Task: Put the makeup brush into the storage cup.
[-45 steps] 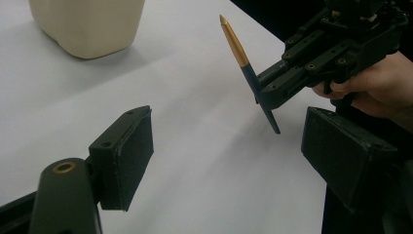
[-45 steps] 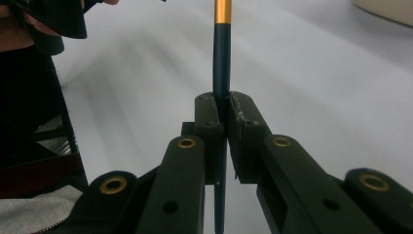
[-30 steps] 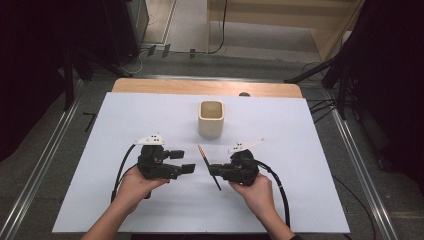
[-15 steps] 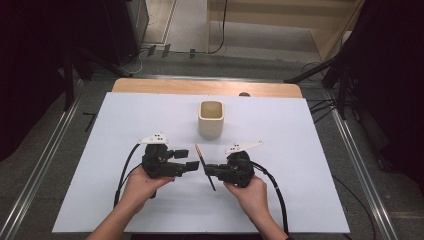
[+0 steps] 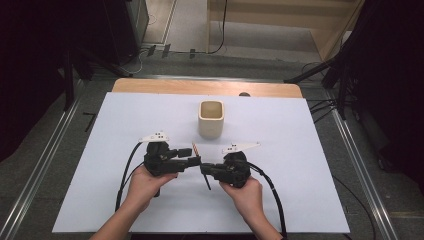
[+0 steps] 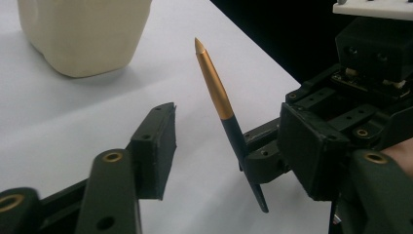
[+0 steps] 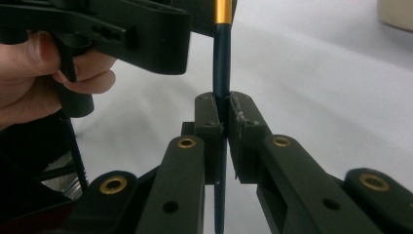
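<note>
A pen with a gold upper half [image 5: 195, 148] and a dark lower half stands tilted over the white table [image 5: 300, 165]. My right gripper [image 5: 204, 169] is shut on its dark barrel [image 7: 221, 58], which shows clamped between the pads [image 7: 209, 114]. My left gripper [image 5: 190, 157] faces it from the left, and its jaws have just been closing. The pen [image 6: 214, 87] stands between them, apart from both pads [image 6: 163, 146], so my left gripper [image 6: 234, 146] is open. A cream cup [image 5: 211, 119] stands upright behind the grippers.
The cream cup [image 6: 83, 34] is the nearest object, just beyond the pen tip. Black cables [image 5: 272, 185] trail from both grippers toward the table's near edge. A wooden strip [image 5: 200, 87] borders the far edge, with dark stands and cables on the floor beyond.
The left gripper's jaws have narrowed around the pen's gold end. The right gripper with the pen has edged slightly left toward the left gripper.
</note>
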Tool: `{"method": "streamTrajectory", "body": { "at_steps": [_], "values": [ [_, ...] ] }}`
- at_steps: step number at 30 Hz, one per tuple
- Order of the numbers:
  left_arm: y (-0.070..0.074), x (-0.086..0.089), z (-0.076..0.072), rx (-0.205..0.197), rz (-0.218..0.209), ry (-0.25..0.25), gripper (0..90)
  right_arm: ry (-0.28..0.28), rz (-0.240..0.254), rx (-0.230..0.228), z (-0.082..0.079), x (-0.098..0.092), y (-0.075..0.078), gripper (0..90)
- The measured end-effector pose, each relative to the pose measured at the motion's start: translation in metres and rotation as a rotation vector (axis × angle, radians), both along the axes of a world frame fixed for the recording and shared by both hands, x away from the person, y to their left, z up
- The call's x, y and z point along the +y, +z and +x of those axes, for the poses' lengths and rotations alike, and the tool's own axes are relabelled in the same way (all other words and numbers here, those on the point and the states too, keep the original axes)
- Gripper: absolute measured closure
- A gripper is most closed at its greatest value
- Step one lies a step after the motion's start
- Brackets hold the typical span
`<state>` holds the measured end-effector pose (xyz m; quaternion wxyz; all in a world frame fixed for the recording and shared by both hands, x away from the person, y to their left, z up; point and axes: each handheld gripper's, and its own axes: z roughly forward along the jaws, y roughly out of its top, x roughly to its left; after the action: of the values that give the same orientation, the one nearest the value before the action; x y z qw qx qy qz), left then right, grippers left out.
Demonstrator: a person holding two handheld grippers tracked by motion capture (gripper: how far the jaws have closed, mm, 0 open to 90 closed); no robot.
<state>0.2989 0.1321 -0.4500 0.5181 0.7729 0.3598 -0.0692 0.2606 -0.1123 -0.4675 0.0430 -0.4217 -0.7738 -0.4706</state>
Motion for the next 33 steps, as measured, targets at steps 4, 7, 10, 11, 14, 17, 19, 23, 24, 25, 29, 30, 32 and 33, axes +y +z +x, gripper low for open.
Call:
{"method": "streamTrajectory", "body": {
  "at_steps": [4, 7, 10, 11, 14, 17, 19, 23, 24, 25, 29, 30, 32, 33],
  "values": [
    [-0.0004, -0.0009, 0.0013, 0.02, -0.023, 0.004, 48.0, -0.002, 0.004, 0.002, -0.0003, 0.0009, -0.0006, 84.3],
    [-0.0008, -0.0028, 0.0008, 0.025, -0.028, 0.003, 54.7, -0.006, 0.008, -0.004, -0.0009, 0.002, -0.0011, 84.3],
    [-0.0013, -0.004, 0.001, 0.035, -0.033, 0.007, 58.1, -0.007, 0.01, -0.01, -0.0012, 0.0027, -0.0015, 84.3],
    [-0.0019, -0.0041, 0.0014, 0.042, -0.035, 0.01, 58.9, -0.009, 0.012, -0.008, -0.0014, 0.003, -0.0016, 84.3],
    [-0.0036, -0.0044, 0.0026, 0.064, -0.045, 0.015, 61.4, -0.01, 0.014, -0.011, -0.0019, 0.0038, -0.0023, 84.3],
    [-0.0046, -0.0039, 0.0031, 0.08, -0.054, 0.024, 64.3, -0.014, 0.014, -0.011, -0.0024, 0.005, -0.003, 84.3],
    [-0.005, -0.0035, 0.0034, 0.086, -0.063, 0.029, 66.0, -0.014, 0.012, -0.017, -0.0026, 0.0056, -0.0039, 84.2],
    [-0.0054, -0.0033, 0.0036, 0.101, -0.073, 0.025, 69.7, -0.017, 0.013, -0.011, -0.003, 0.0069, -0.0056, 84.2],
    [-0.0056, -0.0035, 0.0035, 0.106, -0.073, 0.023, 70.9, -0.016, 0.013, -0.013, -0.0031, 0.0073, -0.006, 84.2],
    [-0.0058, -0.0037, 0.0035, 0.107, -0.07, 0.023, 71.9, -0.017, 0.011, -0.015, -0.0034, 0.0074, -0.0061, 84.2],
    [-0.0071, -0.0036, 0.0039, 0.118, -0.073, 0.017, 76.5, -0.015, 0.01, -0.015, -0.0036, 0.0078, -0.0064, 84.2],
    [-0.0072, -0.0036, 0.004, 0.118, -0.073, 0.015, 77.3, -0.015, 0.01, -0.017, -0.0036, 0.0078, -0.0065, 84.2],
    [-0.0074, -0.0039, 0.0039, 0.125, -0.073, 0.008, 79.1, -0.015, 0.009, -0.017, -0.0035, 0.008, -0.0066, 84.2],
    [-0.0075, -0.004, 0.004, 0.127, -0.074, 0.009, 79.8, -0.014, 0.009, -0.017, -0.0035, 0.0079, -0.0067, 84.2]
  ]
}}
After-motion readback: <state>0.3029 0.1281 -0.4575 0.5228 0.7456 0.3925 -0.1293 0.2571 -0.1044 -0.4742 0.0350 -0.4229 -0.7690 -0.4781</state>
